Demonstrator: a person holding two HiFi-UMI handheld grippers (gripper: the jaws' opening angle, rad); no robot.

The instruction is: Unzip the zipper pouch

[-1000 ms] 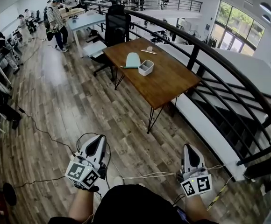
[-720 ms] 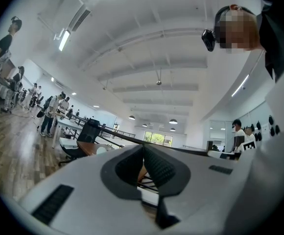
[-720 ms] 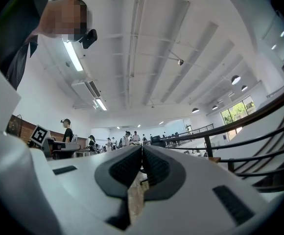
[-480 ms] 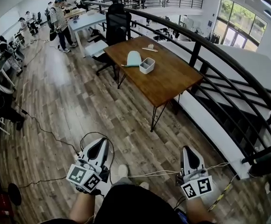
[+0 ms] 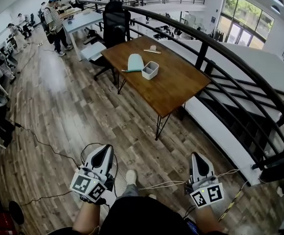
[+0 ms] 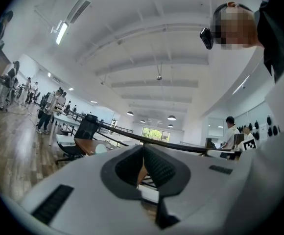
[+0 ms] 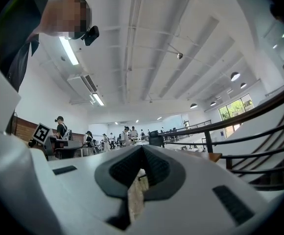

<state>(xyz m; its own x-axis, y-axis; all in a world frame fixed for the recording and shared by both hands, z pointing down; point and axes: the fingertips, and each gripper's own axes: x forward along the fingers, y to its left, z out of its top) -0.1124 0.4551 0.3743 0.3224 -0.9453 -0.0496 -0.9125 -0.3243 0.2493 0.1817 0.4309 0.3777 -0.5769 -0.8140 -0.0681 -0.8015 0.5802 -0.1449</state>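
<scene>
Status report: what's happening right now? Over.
Left hand-held gripper, right hand-held gripper: shut, empty. Pouch untouched on wooden table ahead. Cables on floor between.

Bright, even light from tall windows [image 5: 242, 26] and ceiling strip lights [image 7: 69, 50] fills the hall, leaving a pale sheen on the wooden floor [image 5: 54, 77] and soft shadows, while fisheye distortion bends the edges, blackens corners, and blurs the nearest foreground.

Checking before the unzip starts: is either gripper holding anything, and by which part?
Nothing is held: the left gripper and the right gripper are both shut and empty.
</scene>
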